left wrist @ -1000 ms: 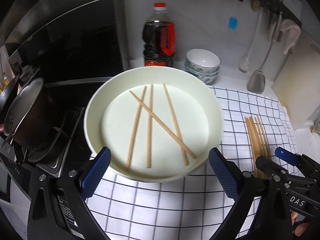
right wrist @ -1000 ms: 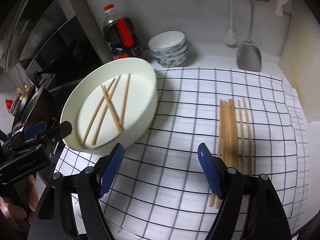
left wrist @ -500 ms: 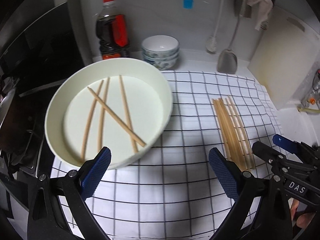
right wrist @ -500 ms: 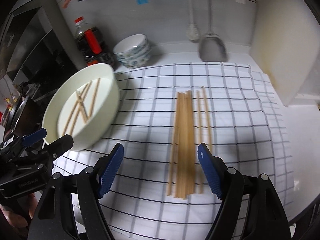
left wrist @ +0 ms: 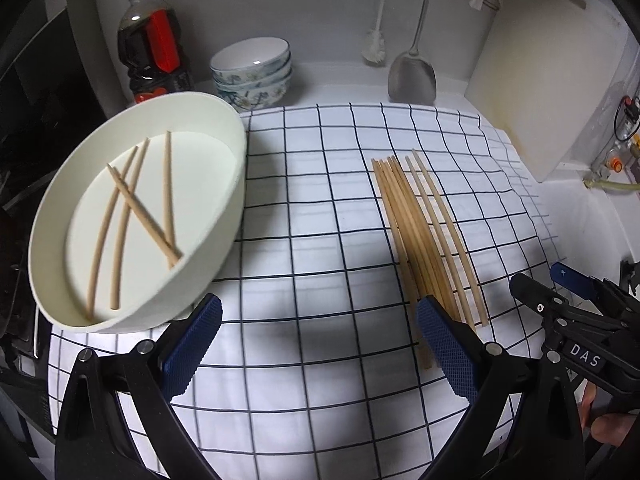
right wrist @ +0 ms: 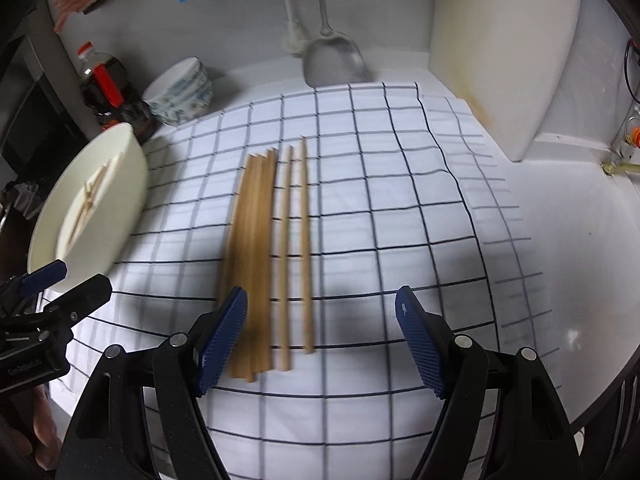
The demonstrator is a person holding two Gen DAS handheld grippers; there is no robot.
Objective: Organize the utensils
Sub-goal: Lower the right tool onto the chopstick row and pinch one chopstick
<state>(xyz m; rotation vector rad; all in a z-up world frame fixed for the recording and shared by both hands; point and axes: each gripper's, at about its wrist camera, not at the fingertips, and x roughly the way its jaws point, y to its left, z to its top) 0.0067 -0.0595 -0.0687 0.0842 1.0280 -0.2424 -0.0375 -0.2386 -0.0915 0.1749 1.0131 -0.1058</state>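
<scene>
Several wooden chopsticks (left wrist: pixel 424 232) lie in a row on the checked cloth (left wrist: pixel 312 208); they also show in the right wrist view (right wrist: pixel 260 248). A white round basin (left wrist: pixel 224 208) at the left holds several more chopsticks (left wrist: pixel 132 208); the basin also shows in the right wrist view (right wrist: pixel 124 208). My left gripper (left wrist: pixel 320 344) is open and empty above the cloth, between basin and row. My right gripper (right wrist: pixel 320 340) is open and empty, just over the near ends of the row.
A soy sauce bottle (left wrist: pixel 148 52), stacked bowls (left wrist: pixel 252 68), a hanging spatula (left wrist: pixel 412 76) and a brush (left wrist: pixel 376 48) stand at the back wall. A white cutting board (left wrist: pixel 548 80) leans at the right. A stove lies left of the basin.
Both grippers have swung right, away from the basin and toward the row of chopsticks. The basin and the chopsticks have not moved.
</scene>
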